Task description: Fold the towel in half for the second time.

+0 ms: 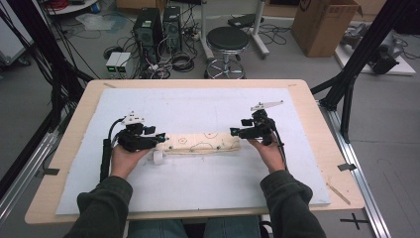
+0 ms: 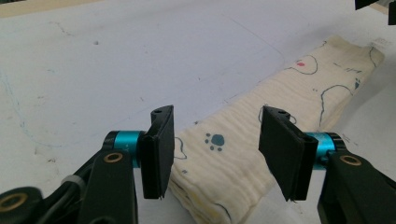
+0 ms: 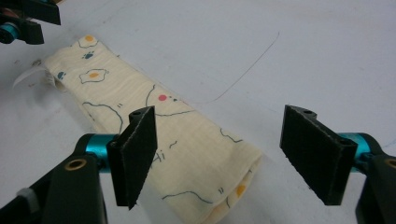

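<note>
A cream cloth [image 1: 203, 143] printed with small drawings lies folded into a long strip in the middle of the white mat [image 1: 198, 193]. My left gripper [image 1: 161, 138] is at the strip's left end, held by a hand. In the left gripper view the jaws [image 2: 217, 123] stand open, one on each side of the cloth [image 2: 224, 163], and the pads do not touch it. My right gripper [image 1: 233, 132] is at the right end. Its jaws [image 3: 222, 126] are open wide over the cloth's folded end [image 3: 187, 140]. A white tag [image 1: 158, 156] sticks out at the left end.
The mat covers most of a wooden table [image 1: 69, 163]. Past the far edge, the floor holds a black stool [image 1: 227, 42], computer towers [image 1: 148, 29], cables and a cardboard box [image 1: 322, 25]. A black frame post [image 1: 356, 64] stands at the right.
</note>
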The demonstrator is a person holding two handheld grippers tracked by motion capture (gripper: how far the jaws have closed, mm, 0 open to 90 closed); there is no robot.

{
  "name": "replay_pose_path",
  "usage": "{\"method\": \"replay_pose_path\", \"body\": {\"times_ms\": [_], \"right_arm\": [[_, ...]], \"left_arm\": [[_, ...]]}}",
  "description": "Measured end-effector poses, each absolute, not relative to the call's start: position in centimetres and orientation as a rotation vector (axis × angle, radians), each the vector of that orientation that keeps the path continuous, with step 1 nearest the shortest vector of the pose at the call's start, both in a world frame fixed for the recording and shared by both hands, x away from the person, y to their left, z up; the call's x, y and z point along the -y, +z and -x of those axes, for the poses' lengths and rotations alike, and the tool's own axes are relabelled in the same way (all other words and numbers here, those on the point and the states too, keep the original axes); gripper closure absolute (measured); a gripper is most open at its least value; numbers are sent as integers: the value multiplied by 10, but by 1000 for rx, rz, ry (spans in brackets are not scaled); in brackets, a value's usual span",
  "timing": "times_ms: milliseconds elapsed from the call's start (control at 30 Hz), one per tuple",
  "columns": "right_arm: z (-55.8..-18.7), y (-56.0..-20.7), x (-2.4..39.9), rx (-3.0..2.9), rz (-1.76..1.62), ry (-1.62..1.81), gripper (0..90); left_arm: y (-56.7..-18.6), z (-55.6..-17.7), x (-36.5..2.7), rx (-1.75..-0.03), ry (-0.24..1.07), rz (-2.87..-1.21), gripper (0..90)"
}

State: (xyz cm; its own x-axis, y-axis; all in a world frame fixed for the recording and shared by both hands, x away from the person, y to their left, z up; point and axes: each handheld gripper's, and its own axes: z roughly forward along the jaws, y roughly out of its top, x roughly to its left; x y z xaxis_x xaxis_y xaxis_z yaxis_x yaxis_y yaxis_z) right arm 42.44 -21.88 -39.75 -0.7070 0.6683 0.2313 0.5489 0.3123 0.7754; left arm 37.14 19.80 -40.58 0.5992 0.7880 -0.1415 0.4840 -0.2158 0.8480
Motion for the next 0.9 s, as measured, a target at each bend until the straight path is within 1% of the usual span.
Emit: {"method": "replay_pose_path", "body": {"times_ms": [67, 400, 900], "right_arm": [[-424, -397, 219, -2429, -1140, 1360, 250], [-421, -394, 221, -2412, -1130, 1370, 221], [-413, -386, 225, -2388, -1115, 1389, 213]], "left_arm": [[-406, -371, -198, -1022, 397, -1873, 434], [-402, -367, -201, -1007, 405, -1871, 418], [-394, -357, -207, -985, 415, -1873, 387]]}}
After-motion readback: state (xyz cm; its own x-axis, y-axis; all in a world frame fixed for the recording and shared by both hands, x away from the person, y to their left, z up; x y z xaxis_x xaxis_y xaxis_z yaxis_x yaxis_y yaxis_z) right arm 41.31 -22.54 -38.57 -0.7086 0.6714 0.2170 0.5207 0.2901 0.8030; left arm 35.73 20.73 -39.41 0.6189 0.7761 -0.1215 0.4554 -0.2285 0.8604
